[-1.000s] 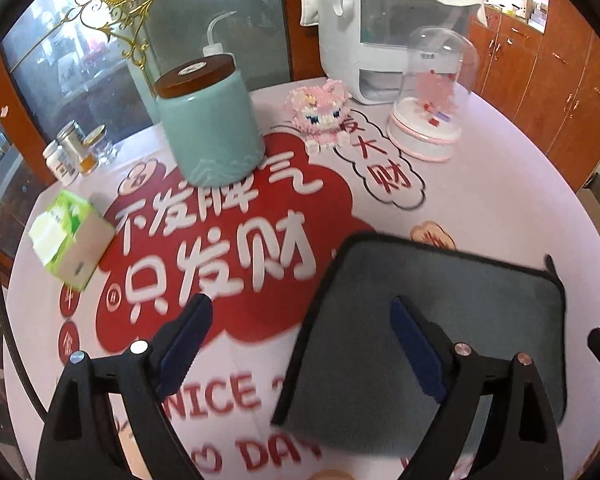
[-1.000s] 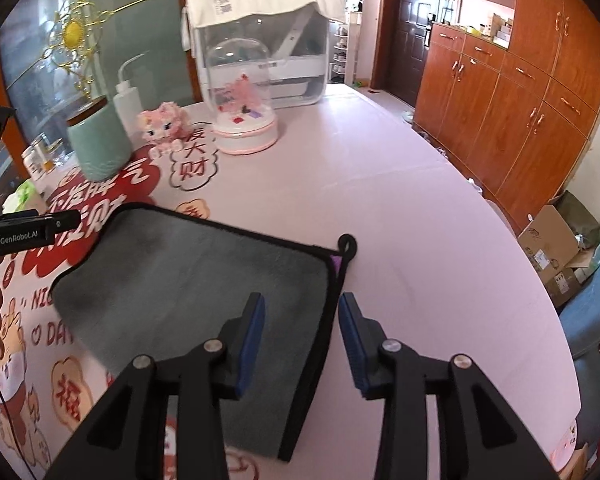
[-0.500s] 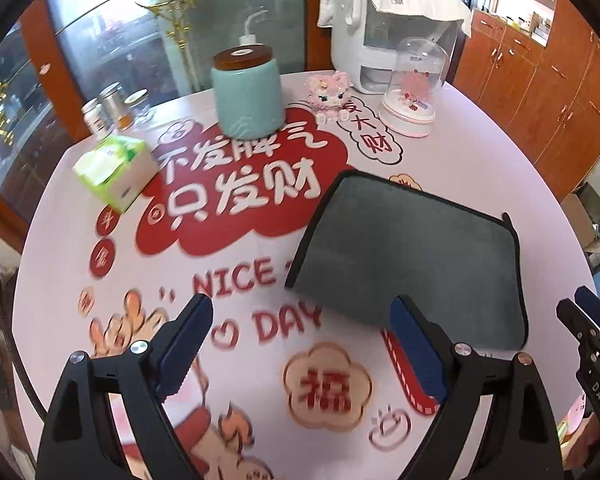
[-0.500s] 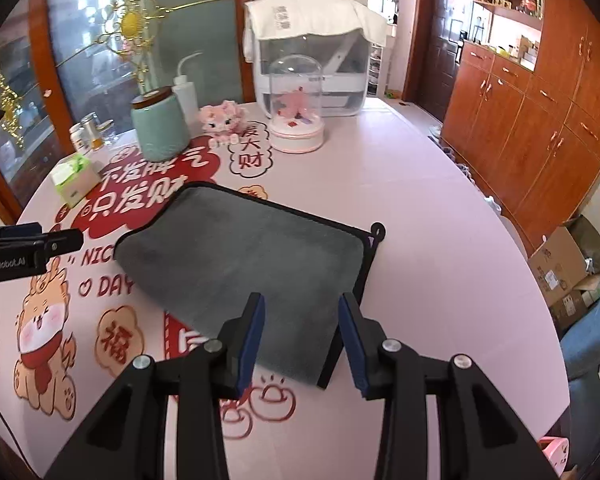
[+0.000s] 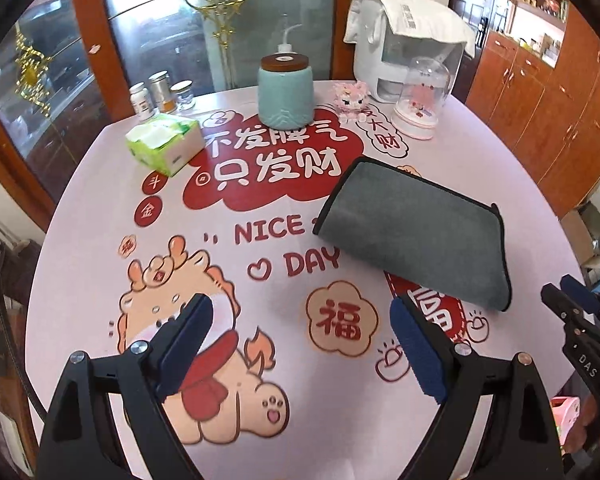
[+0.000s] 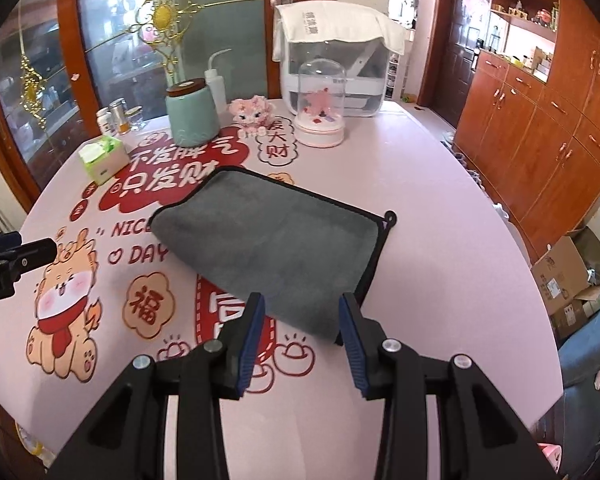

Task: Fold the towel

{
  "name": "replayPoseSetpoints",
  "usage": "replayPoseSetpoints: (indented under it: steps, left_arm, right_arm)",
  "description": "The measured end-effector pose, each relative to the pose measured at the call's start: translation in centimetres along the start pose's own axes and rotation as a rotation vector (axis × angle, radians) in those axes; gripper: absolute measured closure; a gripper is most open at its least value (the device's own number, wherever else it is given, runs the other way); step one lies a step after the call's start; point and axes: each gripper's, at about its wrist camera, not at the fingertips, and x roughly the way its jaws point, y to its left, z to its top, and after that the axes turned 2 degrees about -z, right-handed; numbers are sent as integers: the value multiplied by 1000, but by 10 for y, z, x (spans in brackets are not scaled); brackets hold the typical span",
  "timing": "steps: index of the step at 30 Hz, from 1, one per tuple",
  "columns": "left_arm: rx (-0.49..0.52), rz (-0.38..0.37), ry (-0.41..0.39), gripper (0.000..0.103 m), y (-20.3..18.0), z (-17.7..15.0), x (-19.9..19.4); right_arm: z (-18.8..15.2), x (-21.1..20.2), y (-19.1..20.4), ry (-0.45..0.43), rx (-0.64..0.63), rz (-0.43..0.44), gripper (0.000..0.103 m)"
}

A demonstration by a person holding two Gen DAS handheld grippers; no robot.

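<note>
Both grippers hang apart from the towel: the left gripper (image 5: pixel 300 344) spreads wide at the bottom of its frame, the right gripper (image 6: pixel 302 334) sits moderately parted, each holding nothing. Across the pink table (image 6: pixel 440 240), the grey towel (image 6: pixel 272 240) lies folded at centre. Upper left stands a teal jar (image 5: pixel 286 94), then a green tissue box (image 5: pixel 166 144).
</note>
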Motion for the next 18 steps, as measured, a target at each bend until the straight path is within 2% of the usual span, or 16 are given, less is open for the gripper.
replayPoseSetpoints:
  steps: [11, 18]
  left_arm:
    - [-54, 34, -65, 13, 15, -30, -49]
    - [-61, 75, -98, 13, 16, -46, -69]
  right_arm:
    - [-6, -35, 28, -21, -57, 82, 65]
    - [-9, -46, 39, -30, -71, 100, 65]
